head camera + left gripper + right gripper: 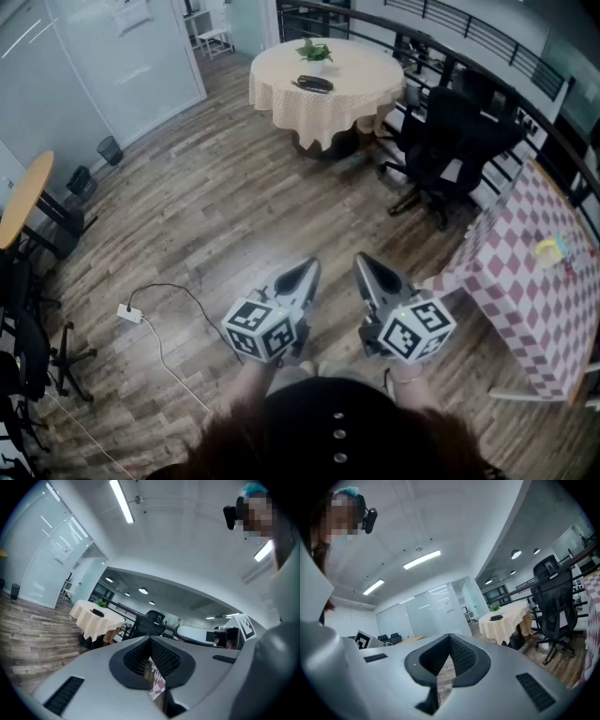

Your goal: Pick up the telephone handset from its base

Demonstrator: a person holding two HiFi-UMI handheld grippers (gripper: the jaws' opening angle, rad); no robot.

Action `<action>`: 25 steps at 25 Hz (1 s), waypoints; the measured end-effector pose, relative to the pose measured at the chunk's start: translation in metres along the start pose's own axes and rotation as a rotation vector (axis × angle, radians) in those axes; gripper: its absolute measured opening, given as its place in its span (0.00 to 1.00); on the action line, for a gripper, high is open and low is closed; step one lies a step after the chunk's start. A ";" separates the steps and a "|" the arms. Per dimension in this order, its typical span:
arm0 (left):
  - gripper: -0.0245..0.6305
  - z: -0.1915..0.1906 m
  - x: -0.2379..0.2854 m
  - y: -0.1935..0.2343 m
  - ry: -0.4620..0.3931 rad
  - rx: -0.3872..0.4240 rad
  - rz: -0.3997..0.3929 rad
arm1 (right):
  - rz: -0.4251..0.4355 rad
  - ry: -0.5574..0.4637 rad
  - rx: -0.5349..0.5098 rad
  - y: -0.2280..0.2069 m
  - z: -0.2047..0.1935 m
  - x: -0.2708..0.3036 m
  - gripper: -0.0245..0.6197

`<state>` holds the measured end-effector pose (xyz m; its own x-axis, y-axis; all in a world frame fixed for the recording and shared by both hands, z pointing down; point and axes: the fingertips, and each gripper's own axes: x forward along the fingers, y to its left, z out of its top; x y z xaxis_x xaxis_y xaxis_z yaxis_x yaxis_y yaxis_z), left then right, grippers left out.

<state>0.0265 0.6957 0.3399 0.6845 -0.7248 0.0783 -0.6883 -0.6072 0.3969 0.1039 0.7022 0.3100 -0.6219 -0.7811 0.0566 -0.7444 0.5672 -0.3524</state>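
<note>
Your left gripper (302,274) and right gripper (368,270) both pressed together, empty, held level. Telephone (314,83) well apart, on far round table (281,94). Risk: arriving with jaws unopened, you shove it instead of gripping; office chair (450,141) crowds approach

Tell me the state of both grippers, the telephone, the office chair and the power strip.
left gripper: shut, empty, held level.
right gripper: shut, empty, held level.
telephone: lying on the round table, far from both grippers.
office chair: upright, nobody in it.
power strip: on the floor, a cable attached.
</note>
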 end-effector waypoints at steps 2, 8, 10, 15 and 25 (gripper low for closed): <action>0.05 -0.003 0.000 -0.003 0.007 -0.001 -0.004 | 0.007 0.012 -0.013 -0.001 -0.002 0.001 0.05; 0.05 -0.005 0.002 -0.008 0.017 0.003 -0.036 | -0.002 0.029 -0.036 0.001 -0.004 0.002 0.05; 0.05 -0.002 0.003 -0.008 0.015 0.004 -0.045 | -0.005 0.039 -0.037 0.002 -0.007 0.004 0.05; 0.05 0.003 0.003 -0.008 0.013 0.015 -0.066 | -0.031 0.034 -0.054 0.007 -0.009 0.009 0.05; 0.05 -0.003 0.011 0.017 0.058 0.050 -0.066 | -0.062 0.051 -0.015 0.004 -0.021 0.035 0.05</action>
<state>0.0230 0.6781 0.3509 0.7405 -0.6635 0.1067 -0.6514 -0.6696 0.3567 0.0735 0.6827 0.3304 -0.5857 -0.8008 0.1254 -0.7851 0.5221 -0.3331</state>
